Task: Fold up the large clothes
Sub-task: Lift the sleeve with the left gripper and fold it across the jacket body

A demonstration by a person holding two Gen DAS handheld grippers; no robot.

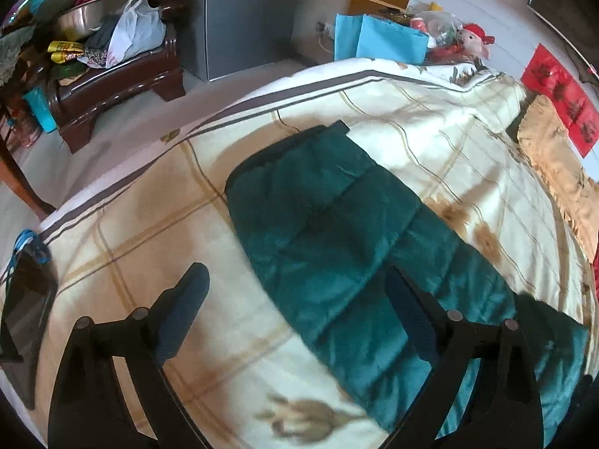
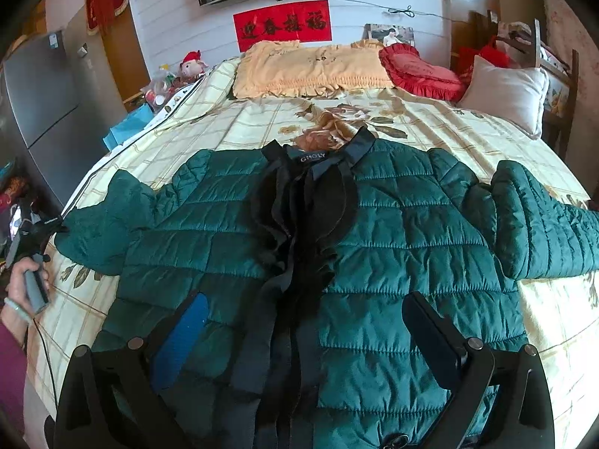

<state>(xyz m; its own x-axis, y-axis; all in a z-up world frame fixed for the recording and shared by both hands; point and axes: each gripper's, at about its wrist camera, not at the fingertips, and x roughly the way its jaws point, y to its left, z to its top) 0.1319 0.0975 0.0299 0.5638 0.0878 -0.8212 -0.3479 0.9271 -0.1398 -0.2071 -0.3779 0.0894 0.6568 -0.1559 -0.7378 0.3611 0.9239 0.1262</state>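
Observation:
A dark green quilted jacket [image 2: 393, 232] with a black ruffled front and collar lies face up, spread flat on the bed. Both sleeves stretch outward. In the left wrist view its left sleeve [image 1: 337, 217] lies across the cream bedspread [image 1: 149, 247]. My left gripper [image 1: 295, 288] is open and empty, hovering above that sleeve, one finger over the bedspread. My right gripper [image 2: 303, 318] is open and empty, above the jacket's lower front. The hand holding the left gripper [image 2: 26, 280] shows at the left edge of the right wrist view.
Pillows and cushions [image 2: 310, 67] line the head of the bed. A grey fridge [image 2: 41, 97] and blue bags [image 1: 378, 41] stand by the bed's left side. A cluttered dark wooden stool [image 1: 116, 82] stands on the floor. A chair [image 2: 554, 75] stands at the right.

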